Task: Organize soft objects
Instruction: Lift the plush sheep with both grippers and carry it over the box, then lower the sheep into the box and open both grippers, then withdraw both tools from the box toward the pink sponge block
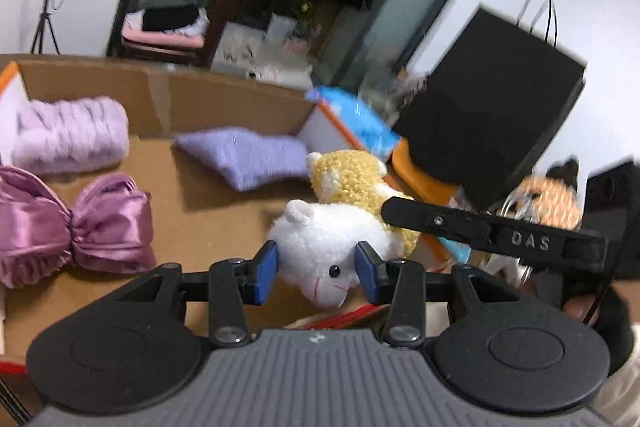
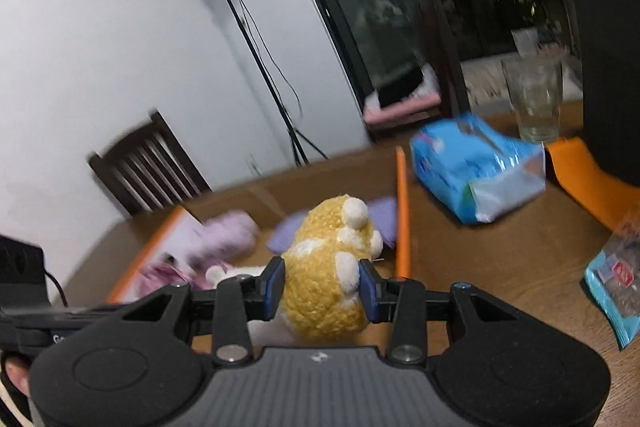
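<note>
the cardboard box [image 1: 224, 99] fills the left and centre of the left wrist frame, lying open. inside, a pink satin bow [image 1: 72, 227] sits lower left, a fluffy lilac roll [image 1: 68, 135] upper left, and a purple knit pad [image 1: 248, 155] at centre. the left gripper [image 1: 316, 267] clamps the white plush [image 1: 328, 247] at lower centre. the right gripper [image 2: 322, 287] clamps the yellow plush [image 2: 328, 267] at lower centre of its frame, just over the box's orange edge [image 2: 402, 211].
</note>
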Action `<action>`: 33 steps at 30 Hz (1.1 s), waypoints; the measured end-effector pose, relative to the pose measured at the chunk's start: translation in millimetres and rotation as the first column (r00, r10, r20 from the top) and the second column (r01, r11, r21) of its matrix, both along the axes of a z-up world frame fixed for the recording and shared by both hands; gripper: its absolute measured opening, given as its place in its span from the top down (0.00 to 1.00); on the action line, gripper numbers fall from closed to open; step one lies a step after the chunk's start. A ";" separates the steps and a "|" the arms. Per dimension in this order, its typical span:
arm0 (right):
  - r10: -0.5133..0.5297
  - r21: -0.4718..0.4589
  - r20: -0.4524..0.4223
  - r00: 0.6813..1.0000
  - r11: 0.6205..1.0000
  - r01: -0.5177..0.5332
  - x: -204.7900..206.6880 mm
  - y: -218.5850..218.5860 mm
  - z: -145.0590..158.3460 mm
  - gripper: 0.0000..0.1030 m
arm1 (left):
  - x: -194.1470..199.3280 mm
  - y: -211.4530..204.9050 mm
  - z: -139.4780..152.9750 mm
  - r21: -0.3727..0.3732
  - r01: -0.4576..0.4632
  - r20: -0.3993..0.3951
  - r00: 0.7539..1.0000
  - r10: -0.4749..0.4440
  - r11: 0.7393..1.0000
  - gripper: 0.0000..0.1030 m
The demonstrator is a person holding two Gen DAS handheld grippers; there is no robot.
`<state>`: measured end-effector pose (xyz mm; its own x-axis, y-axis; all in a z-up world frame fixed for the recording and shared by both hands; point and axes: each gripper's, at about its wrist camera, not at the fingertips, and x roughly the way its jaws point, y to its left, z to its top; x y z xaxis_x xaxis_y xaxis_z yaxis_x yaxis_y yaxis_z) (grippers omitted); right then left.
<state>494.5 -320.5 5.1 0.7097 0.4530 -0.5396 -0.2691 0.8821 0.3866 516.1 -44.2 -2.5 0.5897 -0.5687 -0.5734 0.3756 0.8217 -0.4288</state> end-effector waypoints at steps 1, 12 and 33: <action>-0.007 -0.027 -0.017 1.000 1.000 0.006 2.3 2.4 -4.2 0.60 | 1.6 -1.0 -4.7 0.008 0.000 -0.007 1.000 0.000 1.000 0.57; 0.018 -0.191 0.102 0.995 0.982 0.002 -29.8 20.5 20.5 0.48 | -30.3 -1.5 32.8 0.044 -0.002 0.097 0.995 -0.003 0.999 0.56; 0.116 -0.205 0.397 0.910 0.978 -0.035 -220.8 27.0 107.1 0.21 | -285.2 56.6 106.3 0.155 -0.449 0.512 0.798 0.317 0.880 0.15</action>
<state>273.7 -293.5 112.1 0.8526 0.4325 -0.2934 -0.4357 0.8982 0.0582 230.9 12.4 103.8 0.9562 -0.1110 -0.2707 0.1032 0.9937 -0.0428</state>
